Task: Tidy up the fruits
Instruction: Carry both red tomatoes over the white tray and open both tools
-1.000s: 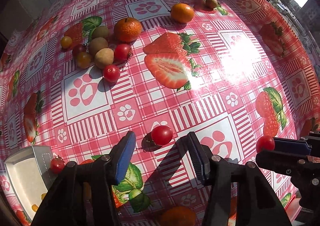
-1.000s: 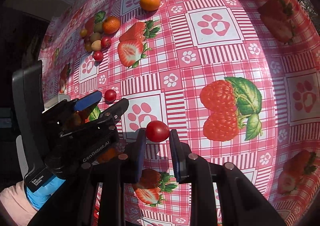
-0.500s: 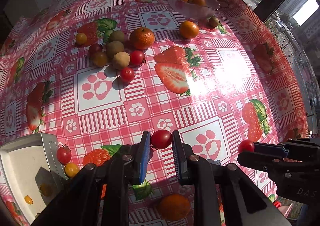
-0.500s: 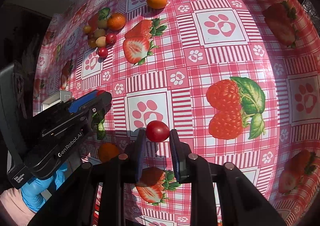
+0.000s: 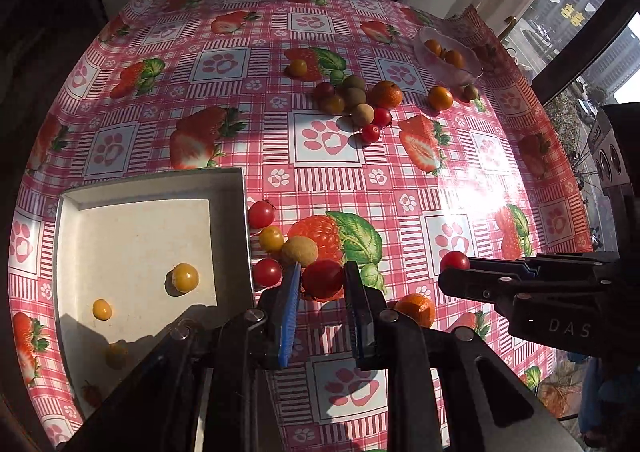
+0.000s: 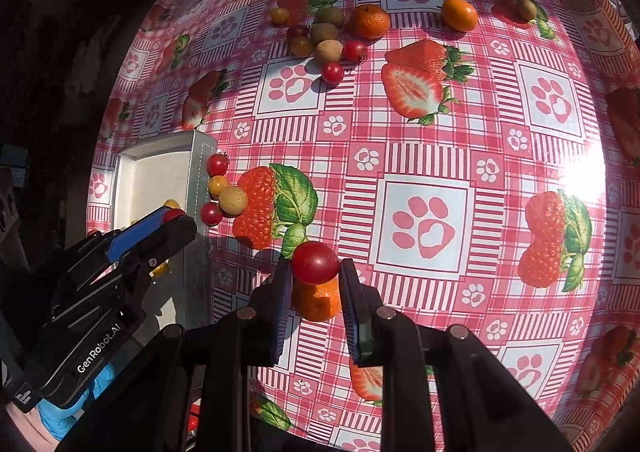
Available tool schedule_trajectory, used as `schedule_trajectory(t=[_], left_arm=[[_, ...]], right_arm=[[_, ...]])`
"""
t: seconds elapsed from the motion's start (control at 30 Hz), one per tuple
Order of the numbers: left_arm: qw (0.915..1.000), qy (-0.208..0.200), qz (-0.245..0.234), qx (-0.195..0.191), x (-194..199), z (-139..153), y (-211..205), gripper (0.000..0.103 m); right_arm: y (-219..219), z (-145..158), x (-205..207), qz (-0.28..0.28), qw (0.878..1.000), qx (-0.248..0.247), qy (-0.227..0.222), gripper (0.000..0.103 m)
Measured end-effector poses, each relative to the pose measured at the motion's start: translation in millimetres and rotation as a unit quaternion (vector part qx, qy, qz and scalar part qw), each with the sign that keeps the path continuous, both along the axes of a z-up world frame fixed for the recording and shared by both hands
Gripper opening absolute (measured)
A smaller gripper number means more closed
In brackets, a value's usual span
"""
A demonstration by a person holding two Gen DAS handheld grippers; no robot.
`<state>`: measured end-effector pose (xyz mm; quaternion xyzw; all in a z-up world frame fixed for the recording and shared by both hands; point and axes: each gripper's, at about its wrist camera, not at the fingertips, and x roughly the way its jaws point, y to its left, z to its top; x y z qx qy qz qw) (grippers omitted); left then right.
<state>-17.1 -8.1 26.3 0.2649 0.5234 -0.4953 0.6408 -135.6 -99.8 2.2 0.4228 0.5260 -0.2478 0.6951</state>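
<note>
My left gripper [image 5: 320,280] is shut on a red cherry tomato [image 5: 322,279] and holds it above the table, just right of the white square tray [image 5: 228,187]. The tray holds small yellow tomatoes [image 5: 185,278]. My right gripper [image 6: 314,268] is shut on another red cherry tomato [image 6: 315,262], above a mandarin [image 6: 316,302] on the cloth. The right gripper also shows in the left wrist view [image 5: 454,262], and the left gripper in the right wrist view [image 6: 176,215], over the tray's edge.
Several small fruits [image 5: 272,238] lie against the tray's right side. A cluster of kiwis, tomatoes and a mandarin [image 5: 356,99] lies further back. A glass bowl [image 5: 468,69] with oranges stands at the far right, an orange [image 5: 440,97] beside it.
My left gripper closed on the red tomato, lifted it and moved left toward the tray. My right gripper kept its tomato and shifted left over the mandarin.
</note>
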Motion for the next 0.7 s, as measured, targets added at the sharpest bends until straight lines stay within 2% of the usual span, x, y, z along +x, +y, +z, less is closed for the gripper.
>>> schedule_trajectory(t=[0.2, 0.43, 0.7], left_arm=[[0.9984, -0.006, 0.053, 0.018, 36, 0, 66, 0.023], [0.9928, -0.014, 0.102, 0.062, 68, -24, 130, 0.023], [0.9867, -0.019, 0.122, 0.106, 86, -56, 159, 0.023]], right_arm=[[44, 2, 56, 0.074, 0.997, 0.002, -0.003, 0.026], [101, -12, 114, 0.157, 0.987, 0.018, 0.005, 0.026], [143, -43, 152, 0.221, 0.974, 0.022, 0.046, 0.026]])
